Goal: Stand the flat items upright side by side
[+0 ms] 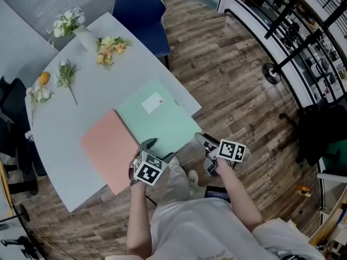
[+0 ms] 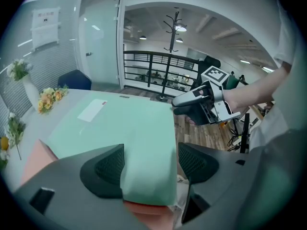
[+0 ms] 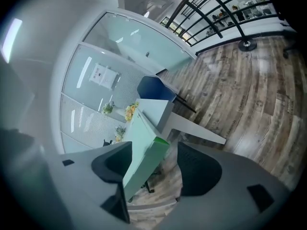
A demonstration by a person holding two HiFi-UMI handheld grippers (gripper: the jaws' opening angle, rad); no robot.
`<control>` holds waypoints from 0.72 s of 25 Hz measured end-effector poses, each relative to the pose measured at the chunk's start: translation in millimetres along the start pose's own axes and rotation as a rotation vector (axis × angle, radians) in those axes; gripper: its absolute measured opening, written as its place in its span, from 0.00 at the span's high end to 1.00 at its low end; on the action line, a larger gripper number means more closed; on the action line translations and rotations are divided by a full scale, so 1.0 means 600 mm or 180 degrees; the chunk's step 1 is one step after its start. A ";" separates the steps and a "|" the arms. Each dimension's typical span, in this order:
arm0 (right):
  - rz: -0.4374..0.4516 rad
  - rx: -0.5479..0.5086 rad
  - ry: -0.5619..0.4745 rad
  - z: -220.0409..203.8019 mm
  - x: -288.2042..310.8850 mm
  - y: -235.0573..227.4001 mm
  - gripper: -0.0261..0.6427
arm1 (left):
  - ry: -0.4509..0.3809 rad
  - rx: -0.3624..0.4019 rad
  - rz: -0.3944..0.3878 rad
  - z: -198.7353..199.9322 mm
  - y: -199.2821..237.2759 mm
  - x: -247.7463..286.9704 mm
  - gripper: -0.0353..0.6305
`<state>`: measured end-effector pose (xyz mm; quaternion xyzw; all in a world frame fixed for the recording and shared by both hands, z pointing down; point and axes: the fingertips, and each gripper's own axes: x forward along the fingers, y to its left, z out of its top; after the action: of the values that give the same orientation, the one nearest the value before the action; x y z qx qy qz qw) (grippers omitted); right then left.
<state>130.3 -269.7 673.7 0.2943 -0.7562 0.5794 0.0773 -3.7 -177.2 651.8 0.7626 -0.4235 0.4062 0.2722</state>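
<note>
A mint-green folder with a white label lies flat on the white table, partly overlapping a pink folder to its left. My left gripper is at the green folder's near corner. In the left gripper view that gripper stands open, with the green folder between its jaws and the pink folder beneath. My right gripper hovers just off the table's near right edge. In the right gripper view it is open, with the green folder's edge close to its left jaw.
Flowers, a white vase and an orange lie at the table's far end. A blue chair stands behind the table. Wooden floor and black railing are to the right.
</note>
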 end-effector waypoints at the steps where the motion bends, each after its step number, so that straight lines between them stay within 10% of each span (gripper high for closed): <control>1: 0.0011 0.0024 -0.0001 0.001 0.003 -0.004 0.52 | 0.0027 -0.0017 -0.0043 -0.002 -0.002 0.005 0.45; 18: 0.0303 0.0286 0.0025 -0.004 0.072 -0.008 0.52 | 0.0326 0.0081 -0.0104 -0.022 0.000 0.031 0.45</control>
<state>97.4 -283.4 698.3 0.2589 -0.7422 0.6169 0.0393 -2.9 -174.8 674.7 0.7510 -0.3913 0.4456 0.2904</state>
